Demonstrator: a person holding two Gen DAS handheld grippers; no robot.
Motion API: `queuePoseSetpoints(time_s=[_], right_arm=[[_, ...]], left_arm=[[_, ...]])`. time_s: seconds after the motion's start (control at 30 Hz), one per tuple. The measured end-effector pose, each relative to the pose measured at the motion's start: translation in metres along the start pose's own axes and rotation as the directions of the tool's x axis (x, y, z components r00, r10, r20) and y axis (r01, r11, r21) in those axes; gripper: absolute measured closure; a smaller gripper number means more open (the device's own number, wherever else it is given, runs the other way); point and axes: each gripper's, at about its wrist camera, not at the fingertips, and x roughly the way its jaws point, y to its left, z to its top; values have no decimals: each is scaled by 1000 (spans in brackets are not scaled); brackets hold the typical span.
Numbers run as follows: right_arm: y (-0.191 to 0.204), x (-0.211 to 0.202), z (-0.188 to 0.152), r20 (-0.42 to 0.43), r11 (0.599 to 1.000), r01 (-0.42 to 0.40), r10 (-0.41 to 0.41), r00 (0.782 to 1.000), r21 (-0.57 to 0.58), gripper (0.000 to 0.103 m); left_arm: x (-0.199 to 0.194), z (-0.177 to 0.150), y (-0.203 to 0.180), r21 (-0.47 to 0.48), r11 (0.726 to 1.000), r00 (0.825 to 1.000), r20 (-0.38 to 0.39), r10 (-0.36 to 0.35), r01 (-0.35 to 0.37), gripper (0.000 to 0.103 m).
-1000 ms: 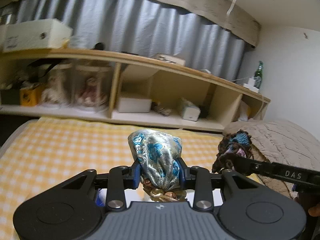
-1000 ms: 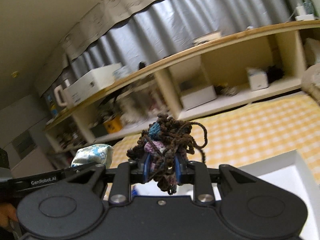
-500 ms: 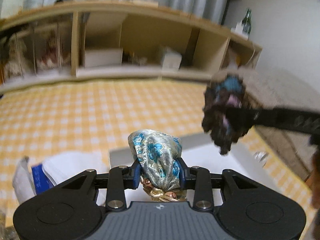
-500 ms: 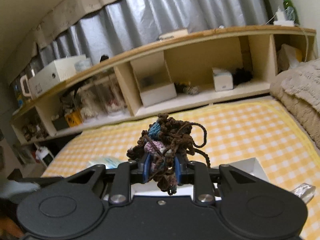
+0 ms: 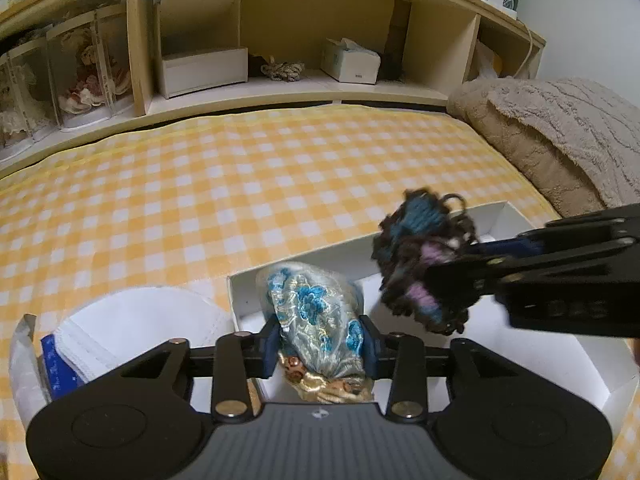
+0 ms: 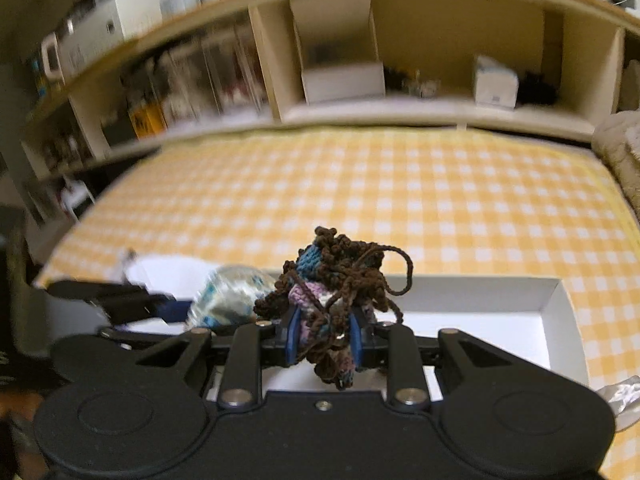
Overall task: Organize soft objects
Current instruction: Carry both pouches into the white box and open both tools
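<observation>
Both pouches over the box (image 5: pixel 496 216)
Left hand-held gripper (image 5: pixel 320 346) loosening around silk pouch (image 5: pixel 316 312); right hand-held gripper (image 6: pixel 323 342) clenched on yarn bundle (image 6: pixel 340 280)

From my left tongs the picture is evenly and fairly brightly lit by soft indoor light with a warm cast, the checked bedcover (image 5: pixel 240 184) sharp in the middle, while the fisheye bends the shelf (image 5: pixel 280 92) into an arc across the top and leaves black corners. The yarn bundle (image 5: pixel 424 268) at the right of that frame is smeared by motion. From my right tongs the view is dimmer and softer: the upper left of the frame is streaked with blur, the silvery pouch (image 6: pixel 228 296) at lower left is hazy, and only the tongs' black body along the bottom stays crisp, with dull glints on its screws.
</observation>
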Motion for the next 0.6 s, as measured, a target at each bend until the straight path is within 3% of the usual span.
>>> queuePoseSetpoints(time_s=[0.13, 0.23, 0.47, 0.53, 0.6], right_arm=[[-3, 24, -2, -55, 999, 35, -35, 998, -9, 72], [-9, 27, -3, -77, 999, 42, -40, 996, 20, 58], [-13, 14, -5, -77, 998, 56, -54, 996, 29, 51], [-14, 10, -6, -75, 997, 63, -60, 995, 38, 51], [-16, 7, -6, -72, 996, 65, -61, 996, 57, 51]], left_arm=[[8, -2, 0, 13, 1000, 1000, -12, 9, -9, 50], [5, -4, 3, 11, 1000, 1000, -12, 6, -6, 50], [-6, -6, 3, -2, 1000, 1000, -13, 21, -21, 51], [-9, -6, 0, 2, 1000, 1000, -18, 22, -22, 56], [-13, -7, -5, 13, 1000, 999, -31, 21, -20, 73]])
